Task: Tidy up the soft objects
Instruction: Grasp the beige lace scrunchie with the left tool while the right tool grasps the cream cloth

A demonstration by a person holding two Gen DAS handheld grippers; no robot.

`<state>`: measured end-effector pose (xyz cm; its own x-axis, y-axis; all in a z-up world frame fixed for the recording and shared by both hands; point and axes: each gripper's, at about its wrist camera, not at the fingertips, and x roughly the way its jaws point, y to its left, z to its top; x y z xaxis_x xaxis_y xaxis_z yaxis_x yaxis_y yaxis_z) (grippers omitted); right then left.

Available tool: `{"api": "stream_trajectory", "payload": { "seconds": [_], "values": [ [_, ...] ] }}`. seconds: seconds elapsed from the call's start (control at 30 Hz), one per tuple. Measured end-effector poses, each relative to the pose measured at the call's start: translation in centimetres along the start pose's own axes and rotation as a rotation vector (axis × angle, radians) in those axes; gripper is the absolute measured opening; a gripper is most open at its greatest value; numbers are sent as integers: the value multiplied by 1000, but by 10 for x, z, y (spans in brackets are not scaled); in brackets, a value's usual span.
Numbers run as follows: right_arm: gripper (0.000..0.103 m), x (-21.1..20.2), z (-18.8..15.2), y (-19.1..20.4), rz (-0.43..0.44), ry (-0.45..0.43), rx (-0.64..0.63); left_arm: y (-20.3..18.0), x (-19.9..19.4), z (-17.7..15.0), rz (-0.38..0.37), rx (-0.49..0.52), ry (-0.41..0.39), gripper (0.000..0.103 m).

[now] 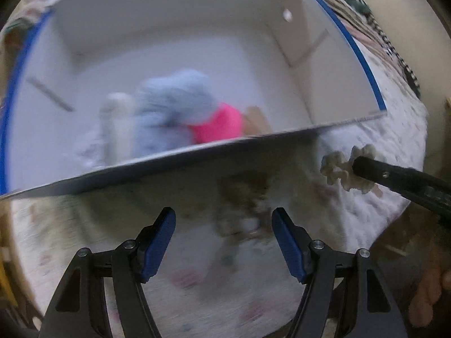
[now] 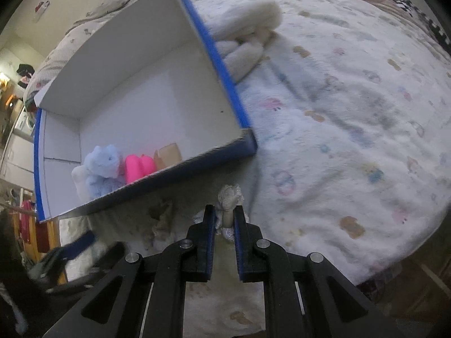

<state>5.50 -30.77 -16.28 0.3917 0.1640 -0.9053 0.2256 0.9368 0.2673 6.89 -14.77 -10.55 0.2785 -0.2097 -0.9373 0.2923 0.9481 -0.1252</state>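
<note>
A white cardboard box (image 2: pixel 222 67) with blue edges lies on the bed. In its near corner sit a light blue plush (image 2: pixel 103 166), a pink soft toy (image 2: pixel 139 167), a tan piece (image 2: pixel 169 155) and a white item (image 2: pixel 79 180). My right gripper (image 2: pixel 224 211) is shut on a small cream fluffy toy (image 2: pixel 229 195) just outside the box's near wall. In the left wrist view the same cream fluffy toy (image 1: pixel 345 169) shows at the right, pinched by the right gripper's dark fingers (image 1: pixel 394 178). My left gripper (image 1: pixel 224 225) stands open over the blanket in front of the box (image 1: pixel 358 53), nothing between its pads.
A patterned white fleece blanket (image 2: pixel 338 112) covers the bed. A larger cream plush (image 2: pixel 248 36) lies against the box's far outer side. The bed's edge falls away at lower right, and room clutter shows at far left.
</note>
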Motion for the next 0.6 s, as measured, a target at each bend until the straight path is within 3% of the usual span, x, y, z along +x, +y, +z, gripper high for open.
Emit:
{"api": "stream_trajectory", "payload": {
  "seconds": [0.1,0.2,0.27,0.33,0.43,0.6],
  "values": [
    [14,-9,-2,-10,11,-11,13,-14,22,2,-16,48,42,66],
    [14,-13,-4,-12,10,-18,7,-20,42,-1,-34,100,106,42],
    [14,-11,-2,-14,7,-18,17,-19,48,-4,-19,107,108,38],
    [14,-11,-3,-21,9,-9,45,-17,46,-1,-22,97,100,11],
    [14,-8,-6,-21,4,-3,45,-12,41,0,-63,73,103,10],
    [14,-3,-4,-13,3,6,16,4,28,-1,-11,29,70,9]
  ]
}}
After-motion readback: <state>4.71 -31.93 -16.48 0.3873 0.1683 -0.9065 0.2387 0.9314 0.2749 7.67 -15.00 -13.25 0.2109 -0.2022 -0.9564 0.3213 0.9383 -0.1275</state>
